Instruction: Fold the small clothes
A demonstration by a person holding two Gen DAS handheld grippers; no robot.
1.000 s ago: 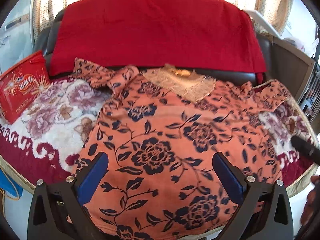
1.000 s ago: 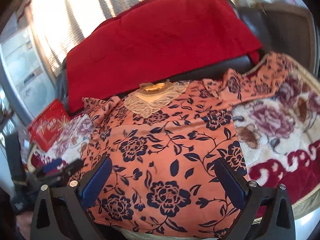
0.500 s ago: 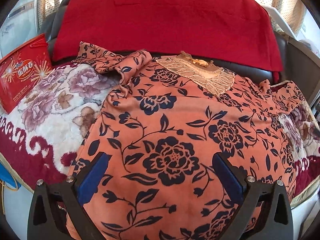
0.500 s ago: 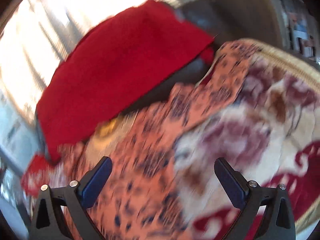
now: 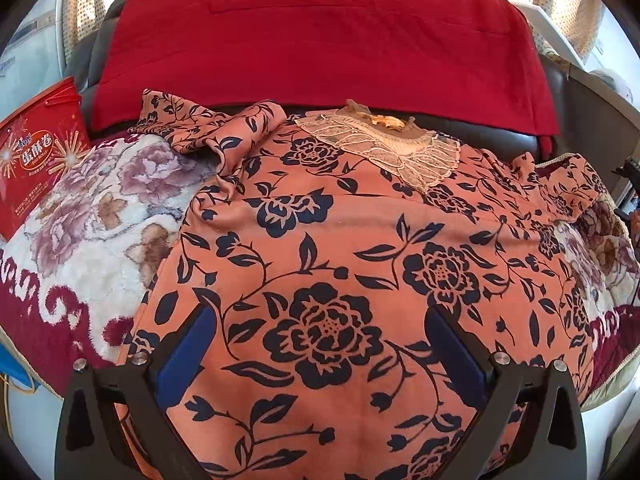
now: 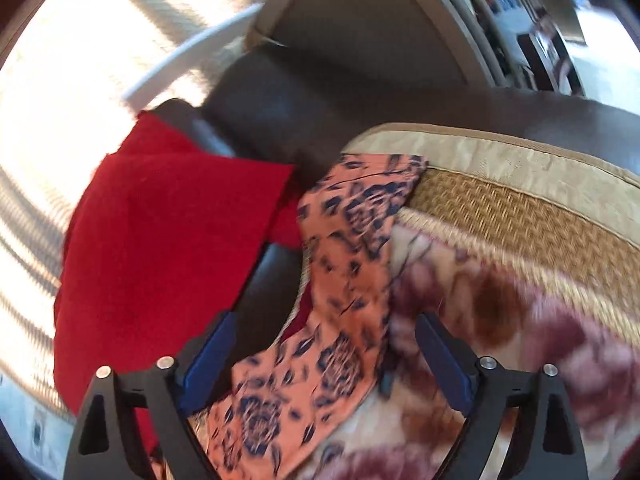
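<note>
An orange blouse with dark blue flowers and a lace collar lies spread flat on a flowery blanket. Its left sleeve is bunched near the seat back. My left gripper hovers open over the blouse's lower middle, nothing between its blue pads. In the right wrist view the blouse's right sleeve stretches away from me. My right gripper stands over that sleeve with its jaws wide but closing, the cloth lying between them untouched. That view is blurred by motion.
A red blanket drapes over the dark seat back. A red box leans at the far left. The plush blanket covers the seat, and a woven mat with a beige border shows at its right end.
My right gripper swung far to the right, from over the blouse's body to its right sleeve, rolling as it went. The left gripper crept slightly closer to the blouse.
</note>
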